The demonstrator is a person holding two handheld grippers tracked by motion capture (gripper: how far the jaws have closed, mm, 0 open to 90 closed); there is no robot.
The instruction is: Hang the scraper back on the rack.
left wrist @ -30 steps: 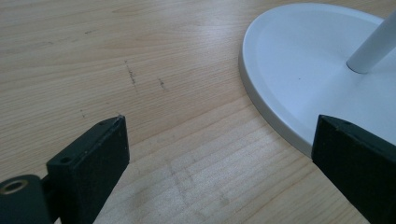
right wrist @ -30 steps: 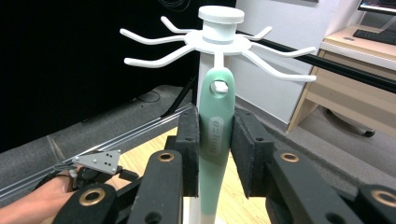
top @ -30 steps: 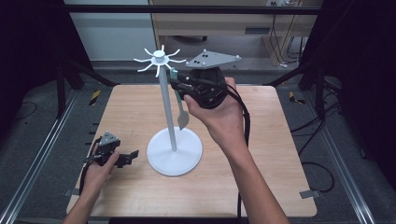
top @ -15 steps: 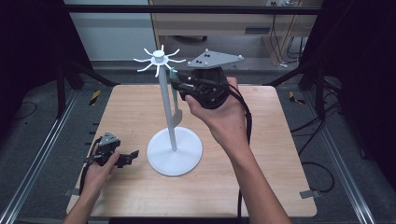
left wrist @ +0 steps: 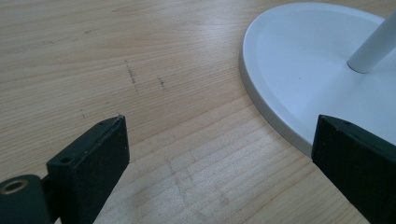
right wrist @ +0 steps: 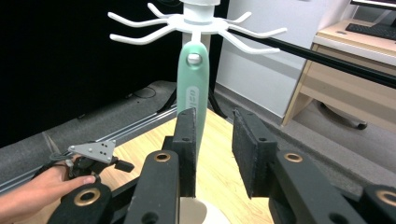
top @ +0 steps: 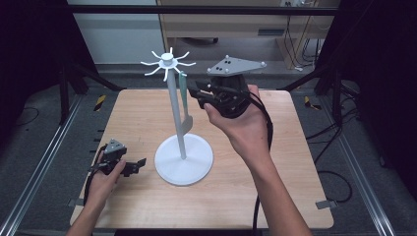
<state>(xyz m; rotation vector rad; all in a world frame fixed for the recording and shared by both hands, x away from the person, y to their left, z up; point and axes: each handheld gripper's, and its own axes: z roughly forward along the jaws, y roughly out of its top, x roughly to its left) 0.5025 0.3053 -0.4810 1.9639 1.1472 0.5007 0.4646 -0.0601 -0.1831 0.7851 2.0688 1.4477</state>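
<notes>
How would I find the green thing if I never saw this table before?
Look for the tall white stand in the middle of the wooden table, with curly hooks spreading from its top. Hanging from one hook by the hole in its handle is a mint-green utensil, just beyond the open right gripper. It is the only coloured thing on the all-white stand.

black grippers (top: 204, 96), grey triangular plate (top: 235, 65), trailing cables

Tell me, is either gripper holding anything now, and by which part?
Nothing is held. The right gripper is open beside the hanging green spatula; the left gripper is open over the table.
</notes>
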